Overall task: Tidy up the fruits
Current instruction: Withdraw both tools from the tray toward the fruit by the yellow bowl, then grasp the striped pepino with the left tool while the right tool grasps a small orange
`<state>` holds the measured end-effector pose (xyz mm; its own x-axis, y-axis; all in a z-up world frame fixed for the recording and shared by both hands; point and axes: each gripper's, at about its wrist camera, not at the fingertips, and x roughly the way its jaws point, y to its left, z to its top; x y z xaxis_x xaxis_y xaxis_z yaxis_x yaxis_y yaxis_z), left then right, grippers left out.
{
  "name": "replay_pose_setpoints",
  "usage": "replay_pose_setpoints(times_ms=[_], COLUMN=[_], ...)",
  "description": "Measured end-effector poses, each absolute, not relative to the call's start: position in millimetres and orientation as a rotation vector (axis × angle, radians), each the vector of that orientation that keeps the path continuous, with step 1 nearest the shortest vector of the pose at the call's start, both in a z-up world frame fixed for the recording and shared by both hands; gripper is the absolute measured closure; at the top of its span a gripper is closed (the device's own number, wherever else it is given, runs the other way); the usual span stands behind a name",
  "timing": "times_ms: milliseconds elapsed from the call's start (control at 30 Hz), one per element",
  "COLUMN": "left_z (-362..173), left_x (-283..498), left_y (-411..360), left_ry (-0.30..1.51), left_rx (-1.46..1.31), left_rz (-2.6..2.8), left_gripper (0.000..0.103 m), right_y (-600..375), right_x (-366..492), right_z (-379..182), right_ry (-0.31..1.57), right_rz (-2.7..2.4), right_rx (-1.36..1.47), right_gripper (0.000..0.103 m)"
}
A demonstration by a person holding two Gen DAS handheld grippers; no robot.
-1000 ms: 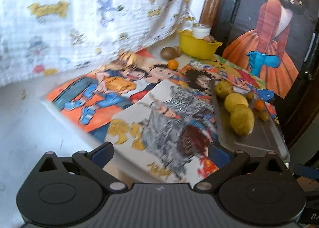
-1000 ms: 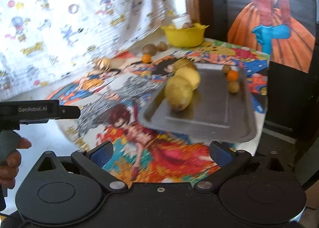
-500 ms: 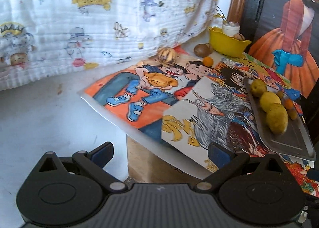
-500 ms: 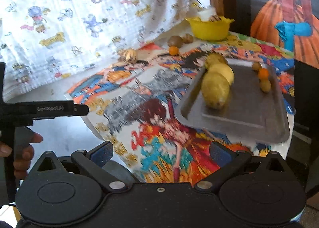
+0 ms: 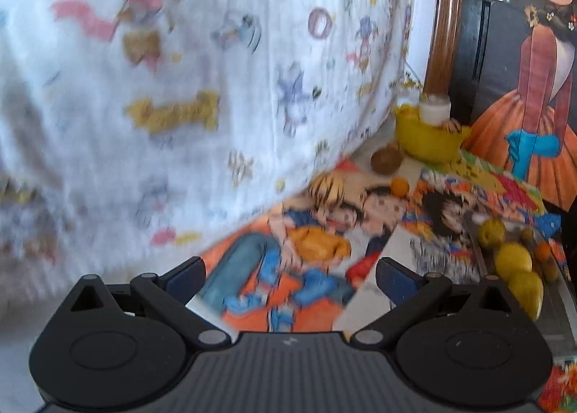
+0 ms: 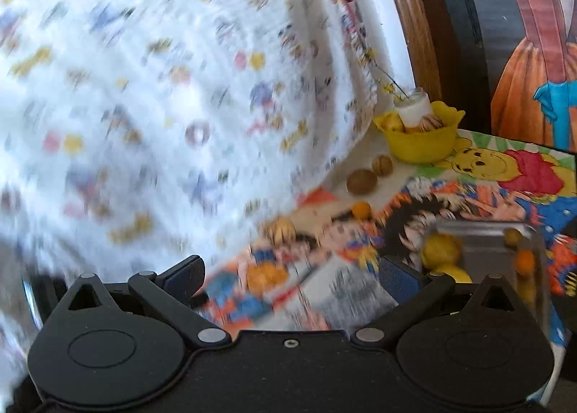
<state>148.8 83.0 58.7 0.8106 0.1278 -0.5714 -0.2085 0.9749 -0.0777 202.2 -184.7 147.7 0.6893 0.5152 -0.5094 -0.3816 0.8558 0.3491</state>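
A: What is different from a moment ago?

B: Both views are now blurred and point higher, at the printed cloth behind the table. A second ago they looked down on the posters and the tray. I judge that both grippers swing toward the back of the table, where loose fruits lie.

A: Do the grippers hold something?

B: No. The left gripper has its jaws wide apart and empty, and the right gripper the same.

A: Where are the fruits?

B: Yellow fruits lie on the tray at the right. A small orange, a striped round fruit and two brown fruits lie loose near the yellow bowl. The bowl has already some fruit and a jar in it.

A: Is there room to move?

B: The middle of the posters is free. The cloth hangs just beside the loose fruits, and the tray sits near the right table edge, so I would approach from the front.
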Motion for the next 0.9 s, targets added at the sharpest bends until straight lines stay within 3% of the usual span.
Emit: replay_pose_setpoints(times_ms=[367,900], left_z=[37.8,-5.8], left_x=[240.0,332.5], left_y=[65.3,72.3], left_ry=[0.556,0.626], left_rx=[-0.131,-0.121], left_rz=[0.058,0.065], left_gripper=[0.0,0.001], right_y=[-146.0,-105.6], right_x=[357.5,463.1], right_z=[85.8,-6.9], right_ry=[0.668,0.847], right_rz=[0.495,0.481], right_rx=[0.058,0.066], right_gripper=[0.002,0.034])
